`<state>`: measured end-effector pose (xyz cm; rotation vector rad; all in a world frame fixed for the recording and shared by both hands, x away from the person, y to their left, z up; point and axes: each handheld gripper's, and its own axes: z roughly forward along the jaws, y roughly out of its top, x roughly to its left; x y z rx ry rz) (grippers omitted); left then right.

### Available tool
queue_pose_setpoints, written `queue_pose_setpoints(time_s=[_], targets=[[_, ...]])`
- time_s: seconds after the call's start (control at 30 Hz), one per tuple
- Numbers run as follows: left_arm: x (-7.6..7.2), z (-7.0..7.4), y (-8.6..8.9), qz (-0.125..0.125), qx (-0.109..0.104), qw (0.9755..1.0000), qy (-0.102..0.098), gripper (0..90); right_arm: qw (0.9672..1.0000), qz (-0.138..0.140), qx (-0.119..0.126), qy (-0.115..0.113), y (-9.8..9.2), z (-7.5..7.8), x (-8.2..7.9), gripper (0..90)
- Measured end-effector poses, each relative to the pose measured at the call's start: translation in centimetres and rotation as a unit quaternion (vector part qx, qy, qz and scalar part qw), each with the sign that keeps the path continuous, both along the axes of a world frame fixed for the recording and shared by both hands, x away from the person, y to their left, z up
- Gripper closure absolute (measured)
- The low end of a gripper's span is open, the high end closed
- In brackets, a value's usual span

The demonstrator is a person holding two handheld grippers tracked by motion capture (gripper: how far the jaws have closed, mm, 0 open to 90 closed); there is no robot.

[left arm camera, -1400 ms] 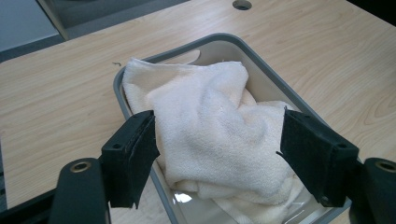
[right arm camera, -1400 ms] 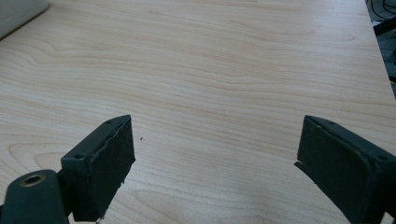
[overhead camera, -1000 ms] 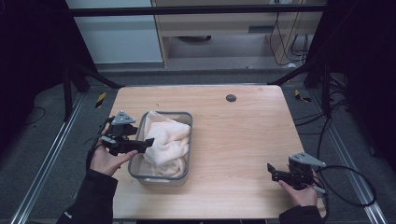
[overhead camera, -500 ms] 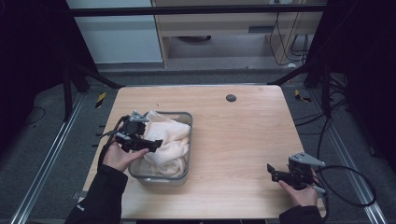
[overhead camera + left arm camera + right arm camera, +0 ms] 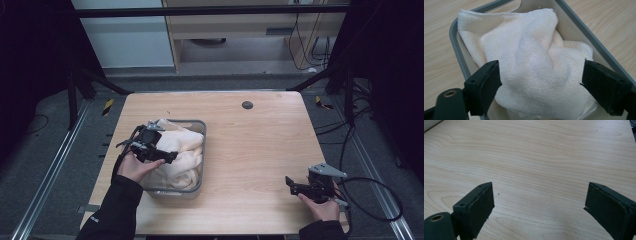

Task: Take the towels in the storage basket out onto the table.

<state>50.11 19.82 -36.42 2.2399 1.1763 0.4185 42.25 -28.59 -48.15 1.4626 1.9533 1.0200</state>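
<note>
A cream-white towel (image 5: 534, 65) is lying crumpled in a grey-rimmed tray (image 5: 199, 185), bunched into soft folds and heaped above the rim at its middle; in the high view the towel (image 5: 182, 150) is filling most of the tray, which is sitting on the left half of the wooden table (image 5: 260, 145), its long sides running away from the person; in the left gripper view one corner of the towel is reaching toward the far corner of the tray (image 5: 454, 37), and a bare strip of the tray's pale inner wall is showing along one side.

The left gripper (image 5: 540, 85) is hovering over the towel with its jaws spread wide, one black jaw on each side of the heaped cloth; whether the jaws are touching the fabric cannot be told; in the high view the left gripper (image 5: 172, 156) is sitting above the near-left part of the tray, with the left hand (image 5: 135, 167) gripping it from behind and a dark sleeve (image 5: 112, 210) coming in from the bottom edge.

The right gripper (image 5: 537, 210) is being held well apart from the tray, near the table's near-right corner; its jaws are standing wide open with nothing but bare wood grain between them; in the high view the right gripper (image 5: 290, 184) is pointing leftward across the table, the right hand (image 5: 322, 207) is holding it, and its black cable (image 5: 380, 200) is looping off over the table's right edge.

A small dark round spot (image 5: 247, 105) is showing on the table near its far edge, well apart from the tray.
</note>
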Motion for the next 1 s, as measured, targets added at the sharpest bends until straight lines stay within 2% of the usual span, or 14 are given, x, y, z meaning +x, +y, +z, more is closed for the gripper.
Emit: queue_pose_setpoints(time_s=[0.63,0.77,1.0], targets=[[1.2,-3.3,-0.6,0.006,0.017,0.9990,0.041,6.7,0.9998,0.006,0.001,0.020,0.1,-0.2,0.2,4.2],[1.4,-4.3,-0.5,0.010,0.011,0.9985,0.052,5.2,0.9997,0.008,0.000,0.025,0.1,-0.2,0.3,3.6],[1.5,-5.0,-0.5,0.012,0.013,0.9978,0.064,3.7,0.9995,0.008,0.000,0.029,0.1,-0.3,0.4,2.8]])
